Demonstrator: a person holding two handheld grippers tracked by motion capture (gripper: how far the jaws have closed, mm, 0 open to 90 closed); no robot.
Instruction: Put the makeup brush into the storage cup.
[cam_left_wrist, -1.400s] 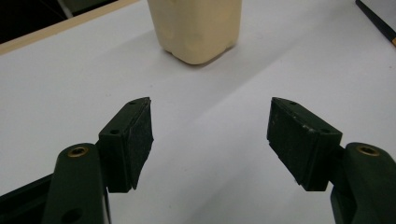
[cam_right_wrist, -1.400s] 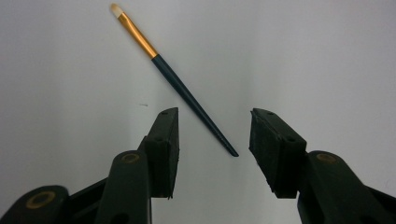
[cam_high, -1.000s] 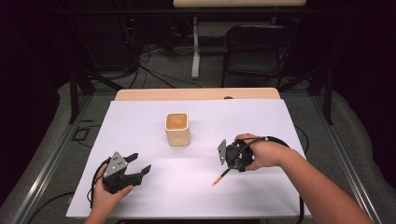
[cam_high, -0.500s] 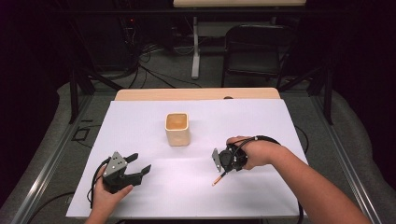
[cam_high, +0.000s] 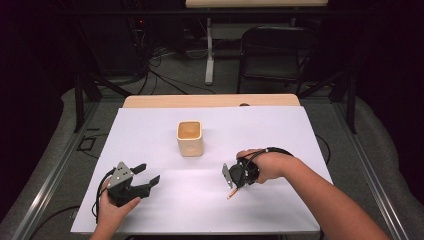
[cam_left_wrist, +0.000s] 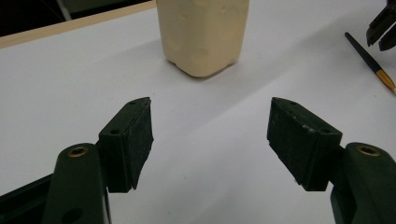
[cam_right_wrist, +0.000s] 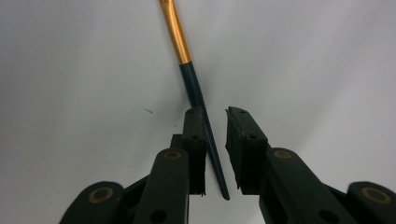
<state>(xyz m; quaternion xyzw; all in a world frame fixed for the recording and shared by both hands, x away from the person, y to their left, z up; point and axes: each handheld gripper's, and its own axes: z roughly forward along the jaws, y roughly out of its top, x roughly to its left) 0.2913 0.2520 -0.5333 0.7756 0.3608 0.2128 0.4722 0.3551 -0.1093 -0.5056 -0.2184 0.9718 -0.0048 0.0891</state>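
Note:
A thin paintbrush with a dark handle and a gold ferrule lies on the white table sheet. My right gripper points down over it and its jaws have just been closing. The handle runs between them along the left pad, and a gap still shows at the right pad. In the high view the brush's orange end sticks out below the right gripper. My left gripper rests at the front left, open and empty. It faces a cream square cup.
The cup stands upright near the middle of the sheet. A wooden table edge runs along the back. Beyond it are a black chair and cables on the floor. The right gripper's tips and the brush show in the left gripper view.
The right hand has slid a little left and down toward the near edge, over the brush, and its jaws have narrowed around the handle. The left hand has stayed put.

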